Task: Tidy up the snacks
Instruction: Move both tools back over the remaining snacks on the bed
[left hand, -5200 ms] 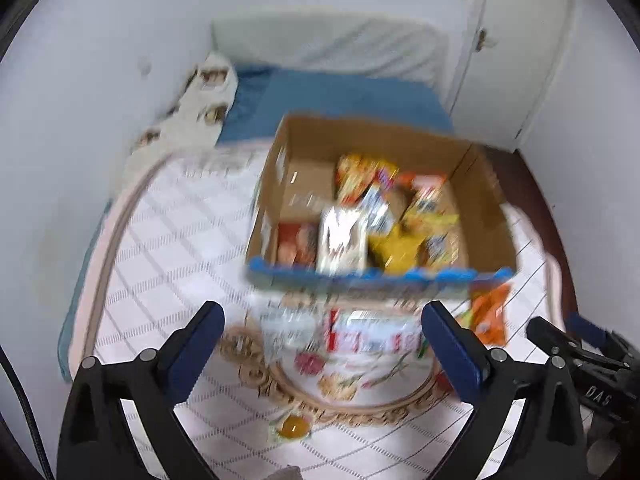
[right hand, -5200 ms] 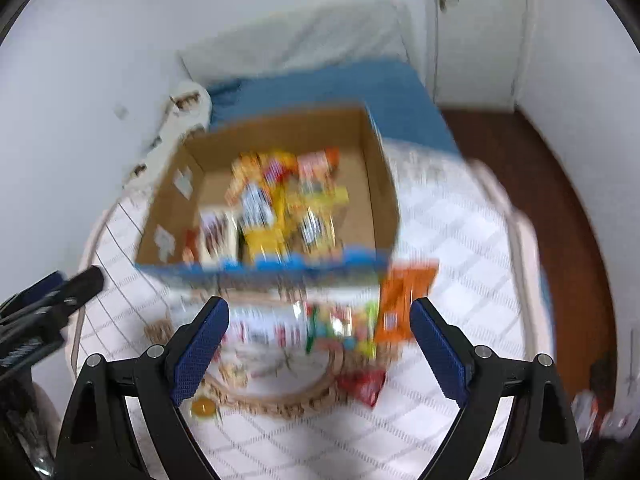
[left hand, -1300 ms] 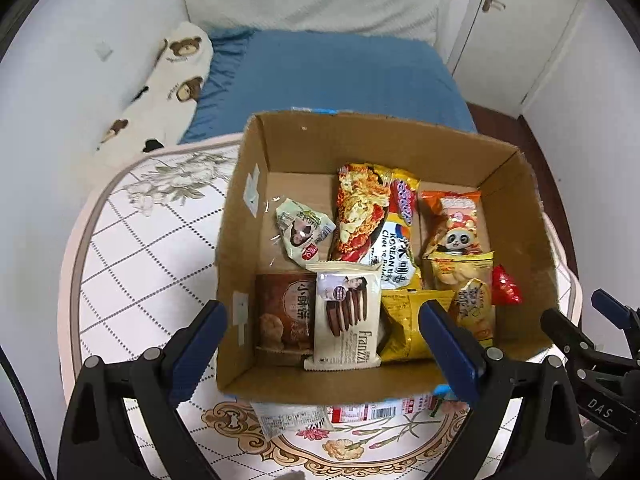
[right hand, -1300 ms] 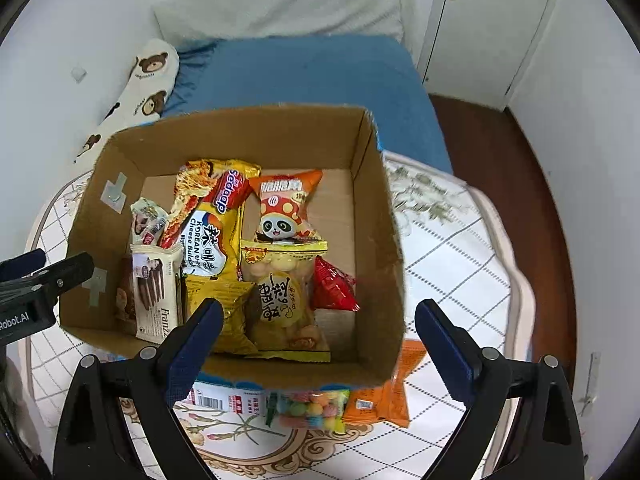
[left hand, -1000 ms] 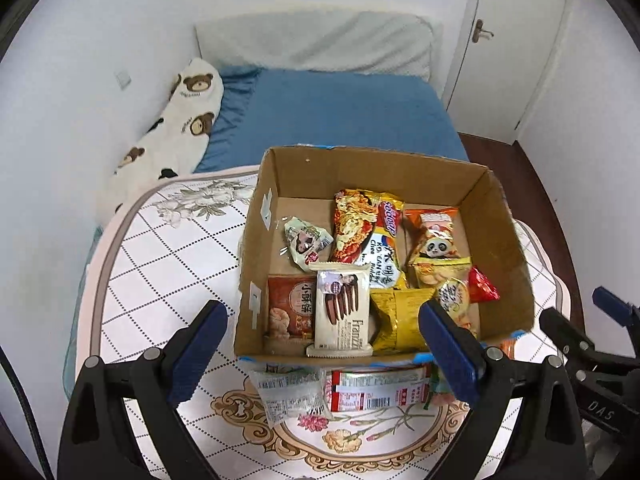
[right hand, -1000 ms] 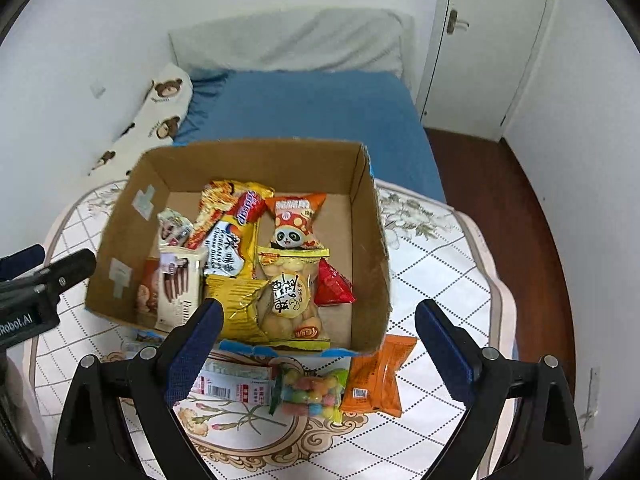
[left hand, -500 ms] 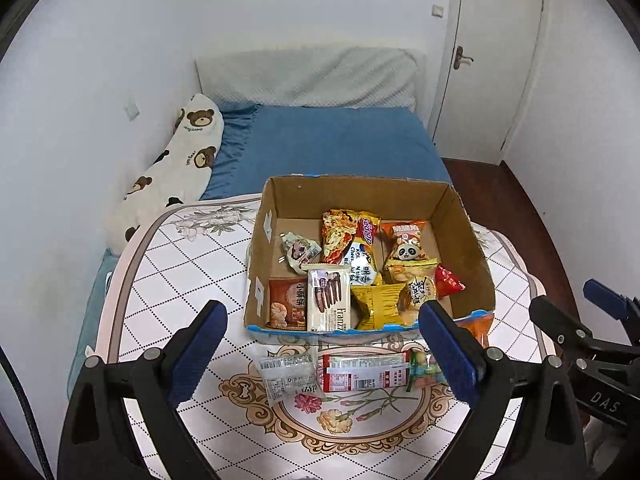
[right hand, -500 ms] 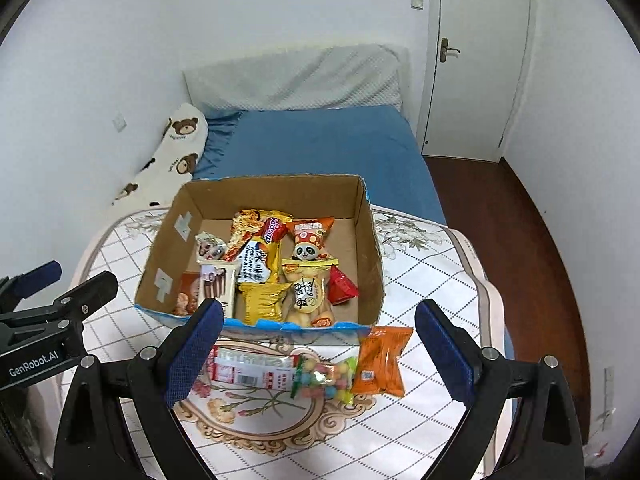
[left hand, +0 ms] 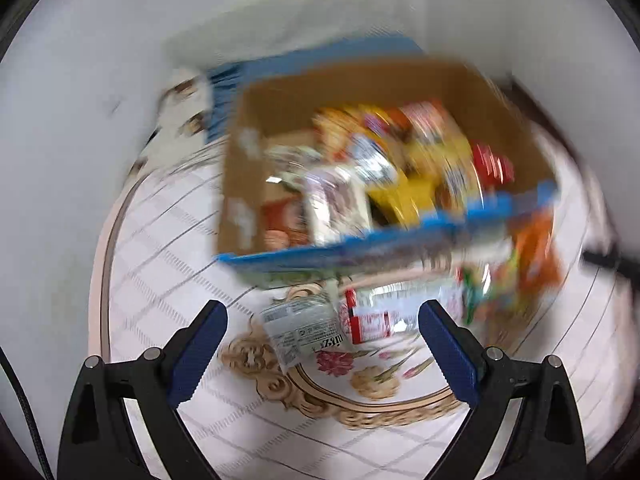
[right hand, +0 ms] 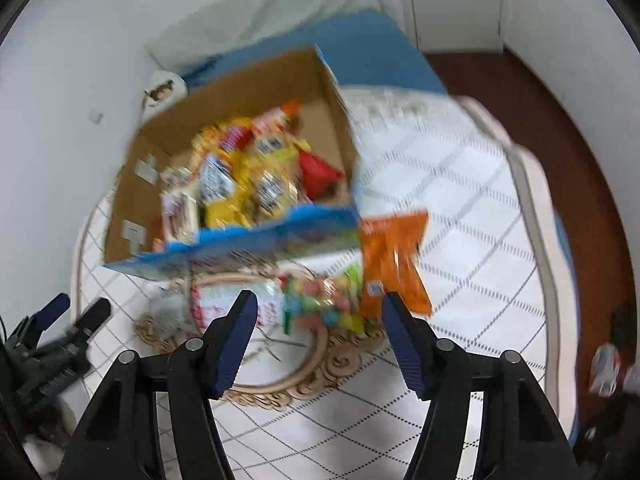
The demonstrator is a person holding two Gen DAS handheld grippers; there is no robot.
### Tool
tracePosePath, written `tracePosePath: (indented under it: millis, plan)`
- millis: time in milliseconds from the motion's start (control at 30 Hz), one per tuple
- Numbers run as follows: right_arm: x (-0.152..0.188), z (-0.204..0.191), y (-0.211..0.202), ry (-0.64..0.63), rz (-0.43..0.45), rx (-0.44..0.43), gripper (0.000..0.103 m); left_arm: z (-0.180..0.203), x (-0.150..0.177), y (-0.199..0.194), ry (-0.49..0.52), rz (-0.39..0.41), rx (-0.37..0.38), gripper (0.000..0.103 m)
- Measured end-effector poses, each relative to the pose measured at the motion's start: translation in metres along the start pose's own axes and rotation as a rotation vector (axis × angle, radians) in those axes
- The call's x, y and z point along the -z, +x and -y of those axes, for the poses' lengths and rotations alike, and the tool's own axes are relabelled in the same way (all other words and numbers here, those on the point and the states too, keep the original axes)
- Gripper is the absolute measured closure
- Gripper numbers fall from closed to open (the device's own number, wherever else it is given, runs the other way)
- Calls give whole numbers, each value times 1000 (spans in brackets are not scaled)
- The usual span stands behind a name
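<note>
From the left wrist, the cardboard box (left hand: 384,152) already holds many snack packets, while a few remain on the table (left hand: 168,280) in front of it, so the sorting looks partly done. The left gripper (left hand: 322,354) stands wide and empty, a grey packet (left hand: 302,326) lying just beyond its tips. From the right wrist, the right gripper (right hand: 316,340) is closing with nothing yet pinched; the candy bag (right hand: 324,304) lies just ahead between its fingers, the orange packet (right hand: 394,264) beside it.
</note>
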State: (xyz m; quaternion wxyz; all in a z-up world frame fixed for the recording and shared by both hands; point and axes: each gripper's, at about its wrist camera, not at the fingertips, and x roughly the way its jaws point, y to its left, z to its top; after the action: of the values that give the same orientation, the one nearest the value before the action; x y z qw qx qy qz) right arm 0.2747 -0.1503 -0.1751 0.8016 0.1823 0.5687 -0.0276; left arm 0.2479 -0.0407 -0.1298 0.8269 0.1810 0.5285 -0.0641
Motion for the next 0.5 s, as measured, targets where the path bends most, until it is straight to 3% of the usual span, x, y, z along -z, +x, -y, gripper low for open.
tracePosePath:
  millis: [200,300,500]
  plan:
    - [10,35,34,49,-68,36,35,86,11,66,545,-32,-41,5]
    - [13,52,43,73,-85,55,35,115,18,89,729,-53,-49,5]
    - [17,74,53,76,-116,99,35,157,39,118,975,-83,-100,5]
